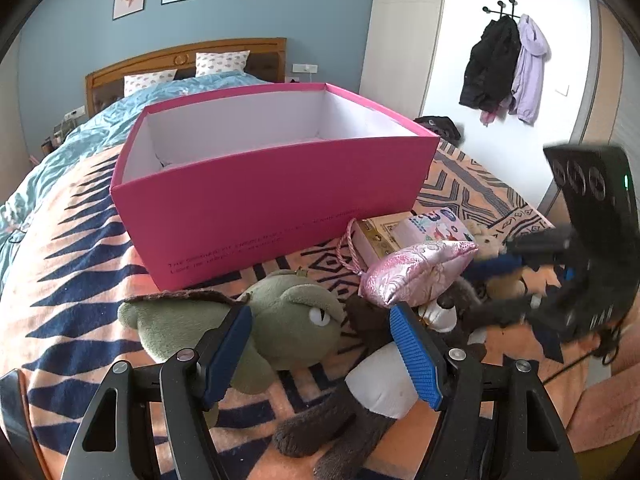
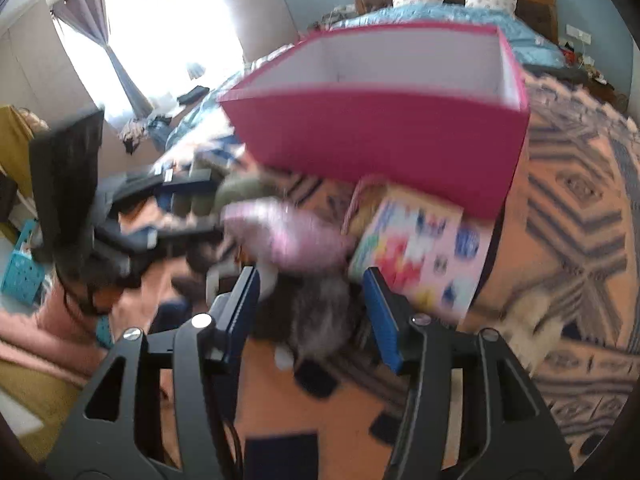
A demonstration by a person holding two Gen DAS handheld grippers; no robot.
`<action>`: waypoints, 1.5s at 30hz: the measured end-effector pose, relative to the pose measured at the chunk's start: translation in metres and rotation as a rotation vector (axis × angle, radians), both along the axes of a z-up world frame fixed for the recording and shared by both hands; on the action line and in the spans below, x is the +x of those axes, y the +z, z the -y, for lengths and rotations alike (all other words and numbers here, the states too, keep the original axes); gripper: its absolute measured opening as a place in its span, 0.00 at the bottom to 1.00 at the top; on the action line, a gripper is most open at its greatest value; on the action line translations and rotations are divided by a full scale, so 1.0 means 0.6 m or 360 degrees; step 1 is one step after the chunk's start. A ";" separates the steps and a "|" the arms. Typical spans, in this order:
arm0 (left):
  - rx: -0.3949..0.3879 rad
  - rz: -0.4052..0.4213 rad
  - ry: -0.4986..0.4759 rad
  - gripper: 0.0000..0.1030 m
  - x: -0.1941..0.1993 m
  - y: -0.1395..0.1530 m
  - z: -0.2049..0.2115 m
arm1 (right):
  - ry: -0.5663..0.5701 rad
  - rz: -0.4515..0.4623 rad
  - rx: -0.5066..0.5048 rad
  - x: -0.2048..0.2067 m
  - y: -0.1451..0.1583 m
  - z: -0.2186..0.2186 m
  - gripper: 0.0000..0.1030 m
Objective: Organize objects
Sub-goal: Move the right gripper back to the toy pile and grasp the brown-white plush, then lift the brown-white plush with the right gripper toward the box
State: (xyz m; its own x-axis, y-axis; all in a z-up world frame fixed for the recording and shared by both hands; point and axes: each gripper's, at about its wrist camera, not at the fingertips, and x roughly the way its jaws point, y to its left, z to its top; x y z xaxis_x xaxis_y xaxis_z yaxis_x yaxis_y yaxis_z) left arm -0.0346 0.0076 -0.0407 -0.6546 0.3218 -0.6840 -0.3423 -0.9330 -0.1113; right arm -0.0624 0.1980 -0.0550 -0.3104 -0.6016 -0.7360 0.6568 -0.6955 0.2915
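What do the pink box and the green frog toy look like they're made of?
The pink box looks like matte cardboard: thin, straight walls, white inside, printed text on its side. The green frog toy looks like soft plush fabric, fuzzy and rounded; its eye may be stitched on or plastic.

Black left gripper (image 1: 320, 322) and right gripper (image 2: 310, 286): blue-padded jaws, silver screws.
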 end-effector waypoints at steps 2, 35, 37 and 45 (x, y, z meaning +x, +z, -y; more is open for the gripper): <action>0.0005 0.0008 -0.0001 0.71 0.001 0.001 0.000 | 0.0005 0.0010 -0.0009 0.005 -0.011 0.006 0.54; 0.0218 -0.0085 -0.0303 0.69 0.096 0.048 -0.025 | -0.0003 -0.0310 -0.0239 0.049 0.157 -0.020 0.52; 0.0216 -0.0102 -0.0258 0.61 0.084 0.056 -0.017 | 0.0002 -0.0317 -0.0252 0.039 0.162 -0.014 0.52; 0.0108 -0.0184 -0.0113 0.44 0.016 0.106 0.008 | -0.0003 -0.0351 -0.0318 -0.024 0.189 0.015 0.52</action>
